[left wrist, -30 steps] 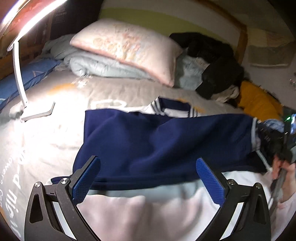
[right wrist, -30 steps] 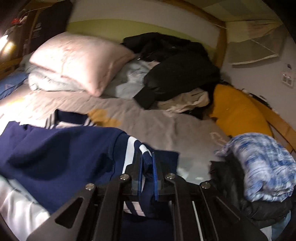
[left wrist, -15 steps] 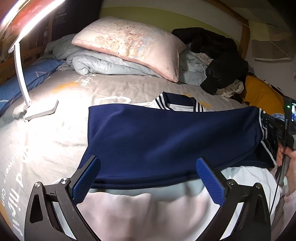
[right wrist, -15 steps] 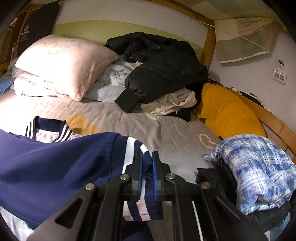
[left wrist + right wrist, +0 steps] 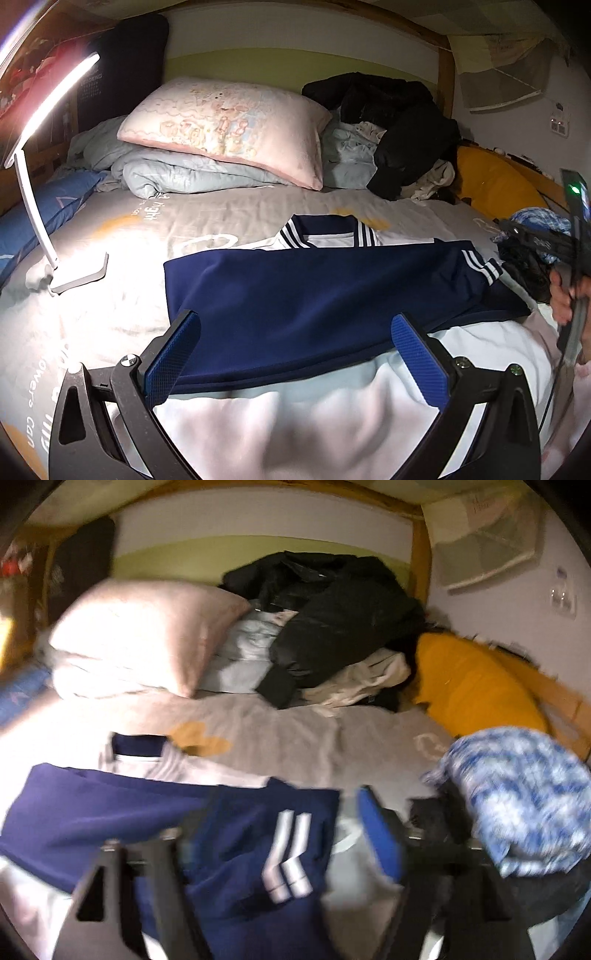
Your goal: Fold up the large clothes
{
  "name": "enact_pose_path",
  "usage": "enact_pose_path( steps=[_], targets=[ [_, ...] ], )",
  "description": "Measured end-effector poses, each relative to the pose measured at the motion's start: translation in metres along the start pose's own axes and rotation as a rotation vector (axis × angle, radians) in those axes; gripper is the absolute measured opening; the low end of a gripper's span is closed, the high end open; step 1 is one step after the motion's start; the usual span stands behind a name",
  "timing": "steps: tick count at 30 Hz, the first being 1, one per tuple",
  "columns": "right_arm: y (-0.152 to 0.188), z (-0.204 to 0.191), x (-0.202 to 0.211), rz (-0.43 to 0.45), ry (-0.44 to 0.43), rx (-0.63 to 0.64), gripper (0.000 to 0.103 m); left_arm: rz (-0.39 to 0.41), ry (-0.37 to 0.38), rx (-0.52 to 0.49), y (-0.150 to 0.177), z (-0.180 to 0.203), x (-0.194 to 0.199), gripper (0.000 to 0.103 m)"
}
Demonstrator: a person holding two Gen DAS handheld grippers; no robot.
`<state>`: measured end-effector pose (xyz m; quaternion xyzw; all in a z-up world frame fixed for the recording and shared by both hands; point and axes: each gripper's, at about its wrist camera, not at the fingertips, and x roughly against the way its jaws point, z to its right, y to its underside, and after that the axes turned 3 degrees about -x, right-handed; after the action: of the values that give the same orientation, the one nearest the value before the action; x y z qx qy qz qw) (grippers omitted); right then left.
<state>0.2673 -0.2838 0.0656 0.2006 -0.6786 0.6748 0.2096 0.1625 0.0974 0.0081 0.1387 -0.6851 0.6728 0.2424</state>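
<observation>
A navy and white jacket point(image 5: 306, 302) lies flat on the bed, striped collar point(image 5: 325, 232) at the far side. Its navy sleeve is folded across the white body point(image 5: 332, 417). My left gripper point(image 5: 295, 354) hovers open over the near edge of the sleeve, with nothing pressed between its blue pads point(image 5: 173, 358). In the blurred right wrist view my right gripper point(image 5: 284, 834) has its jaws opening. The white-striped cuff point(image 5: 288, 856) lies loose between and below them. A hand point(image 5: 561, 295) holds that gripper at the right edge of the left wrist view.
A white desk lamp point(image 5: 40, 229) stands on the grey sheet at left. A pink pillow point(image 5: 229, 125) on a pale quilt, a black coat pile point(image 5: 332, 609) and a yellow cushion point(image 5: 469, 683) line the far side. A blue checked garment point(image 5: 524, 797) sits at right.
The right gripper went from shut on the striped cuff to open, and the cuff now rests on the bed. Both grippers drew back and rose a little. The sleeve lies flatter.
</observation>
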Motion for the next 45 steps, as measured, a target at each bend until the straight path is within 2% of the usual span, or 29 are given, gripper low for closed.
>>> enact_pose_path(
  steps=[4, 6, 8, 11, 15, 18, 22, 26, 33, 37, 40, 43, 45],
  targets=[
    [0.011, -0.010, 0.032, 0.016, -0.082, 0.003, 0.100, 0.023, 0.000, -0.009, -0.001, 0.002, 0.011, 0.102],
    [0.016, -0.013, 0.046, 0.029, -0.103, 0.000, 0.103, 0.032, 0.011, -0.002, -0.001, 0.005, 0.020, 0.102],
    [0.026, -0.014, 0.063, 0.044, -0.121, -0.016, 0.103, 0.048, 0.033, -0.002, 0.000, 0.010, 0.032, 0.102],
    [0.041, -0.012, 0.080, 0.046, -0.142, -0.029, 0.103, 0.089, 0.027, -0.031, 0.006, 0.017, 0.052, 0.102],
    [0.054, -0.009, 0.093, 0.055, -0.126, -0.037, 0.103, 0.099, 0.049, -0.022, 0.013, 0.020, 0.062, 0.102],
    [0.061, -0.010, 0.098, 0.053, -0.123, -0.028, 0.103, 0.074, 0.049, -0.041, 0.019, 0.023, 0.062, 0.102],
    [0.073, -0.009, 0.102, 0.049, -0.097, -0.017, 0.103, 0.045, 0.065, -0.017, 0.025, 0.023, 0.063, 0.103],
    [0.084, -0.008, 0.101, 0.007, -0.119, -0.025, 0.103, 0.018, 0.089, -0.004, 0.034, 0.025, 0.066, 0.103],
    [0.093, -0.016, 0.106, -0.004, -0.129, 0.014, 0.103, -0.019, 0.087, -0.066, 0.044, 0.039, 0.061, 0.103],
    [0.097, -0.022, 0.108, -0.009, -0.137, 0.049, 0.103, -0.042, 0.123, -0.039, 0.048, 0.039, 0.059, 0.103],
    [0.099, -0.024, 0.108, -0.018, -0.144, 0.052, 0.103, -0.033, 0.104, -0.058, 0.049, 0.042, 0.061, 0.103],
    [0.104, -0.027, 0.107, -0.050, -0.174, 0.057, 0.103, -0.049, 0.100, -0.084, 0.051, 0.046, 0.059, 0.103],
    [0.111, -0.034, 0.102, -0.104, -0.203, 0.084, 0.103, -0.080, 0.096, -0.107, 0.056, 0.049, 0.054, 0.103]
  ],
)
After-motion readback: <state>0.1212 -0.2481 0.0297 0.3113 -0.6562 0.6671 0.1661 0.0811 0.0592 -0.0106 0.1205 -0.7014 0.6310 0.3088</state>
